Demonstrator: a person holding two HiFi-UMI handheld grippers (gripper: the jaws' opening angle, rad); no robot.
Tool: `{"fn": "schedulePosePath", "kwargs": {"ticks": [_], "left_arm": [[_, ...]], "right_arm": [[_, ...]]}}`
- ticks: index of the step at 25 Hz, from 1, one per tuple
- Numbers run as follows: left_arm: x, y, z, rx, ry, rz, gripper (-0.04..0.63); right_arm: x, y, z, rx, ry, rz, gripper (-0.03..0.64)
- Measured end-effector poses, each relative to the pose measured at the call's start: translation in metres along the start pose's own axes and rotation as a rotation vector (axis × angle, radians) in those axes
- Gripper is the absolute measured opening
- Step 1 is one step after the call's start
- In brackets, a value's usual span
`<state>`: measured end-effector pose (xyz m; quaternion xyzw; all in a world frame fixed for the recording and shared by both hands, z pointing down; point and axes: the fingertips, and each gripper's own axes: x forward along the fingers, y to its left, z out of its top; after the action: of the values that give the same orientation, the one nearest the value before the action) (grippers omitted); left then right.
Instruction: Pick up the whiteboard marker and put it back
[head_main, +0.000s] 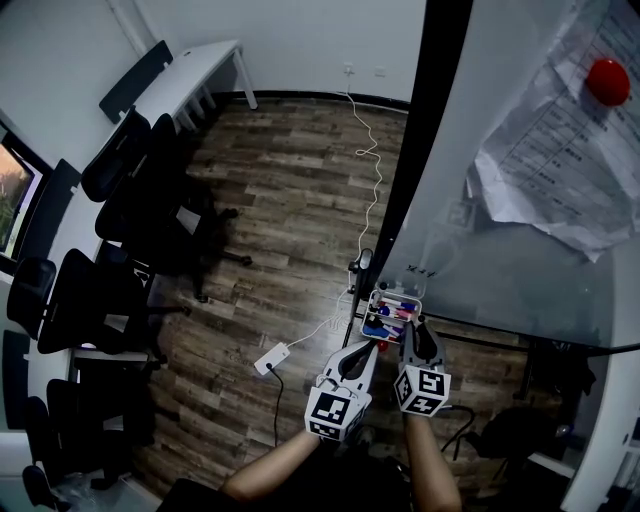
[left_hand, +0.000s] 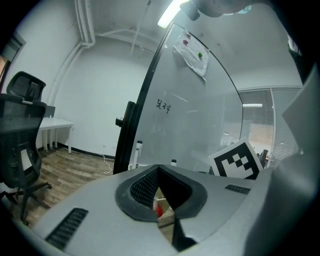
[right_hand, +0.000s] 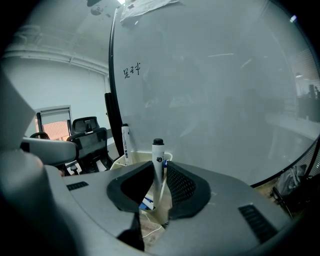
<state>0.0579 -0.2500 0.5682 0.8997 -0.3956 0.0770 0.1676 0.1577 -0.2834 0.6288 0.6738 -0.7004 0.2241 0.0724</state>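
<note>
A small white holder (head_main: 374, 303) with several markers in it hangs at the foot of the whiteboard (head_main: 500, 250). In the right gripper view a white marker (right_hand: 158, 155) with a black cap stands upright in the holder (right_hand: 131, 159), between the pads of my right gripper (right_hand: 160, 166). The pads stand close beside it with a thin gap showing. A second marker (right_hand: 125, 142) stands further left. My right gripper (head_main: 412, 330) reaches the holder's near edge. My left gripper (head_main: 368, 352) hangs just left of it, jaws together and empty (left_hand: 158, 166); something red (left_hand: 159, 211) shows beyond them.
Papers (head_main: 570, 150) under a red magnet (head_main: 607, 80) hang on the board. A white cable (head_main: 372, 170) runs over the wooden floor to a power strip (head_main: 271, 357). Black office chairs (head_main: 120, 200) and a white table (head_main: 195, 70) stand at the left.
</note>
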Motion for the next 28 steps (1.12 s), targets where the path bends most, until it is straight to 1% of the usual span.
{"fn": "schedulePosePath", "kwargs": {"ticks": [4,10,13,20,28], "left_arm": [[-0.004,0.0,0.0,0.001,-0.002,0.009,0.008],[-0.009,-0.001,-0.001,0.001,-0.006,0.015,0.008],[-0.011,-0.002,0.001,-0.003,-0.009,0.02,0.008],[-0.014,-0.008,0.003,-0.01,-0.019,0.015,0.008],[-0.023,-0.017,0.007,0.001,-0.033,0.016,0.008]], "right_arm": [[0.0,0.0,0.0,0.008,-0.002,-0.001,0.091],[-0.006,0.005,0.004,-0.027,-0.02,0.0,0.077],[-0.009,0.006,0.004,-0.023,-0.021,0.002,0.077],[-0.017,0.006,0.008,-0.024,-0.043,0.009,0.077],[-0.03,0.01,0.018,-0.033,-0.074,0.025,0.075]]}}
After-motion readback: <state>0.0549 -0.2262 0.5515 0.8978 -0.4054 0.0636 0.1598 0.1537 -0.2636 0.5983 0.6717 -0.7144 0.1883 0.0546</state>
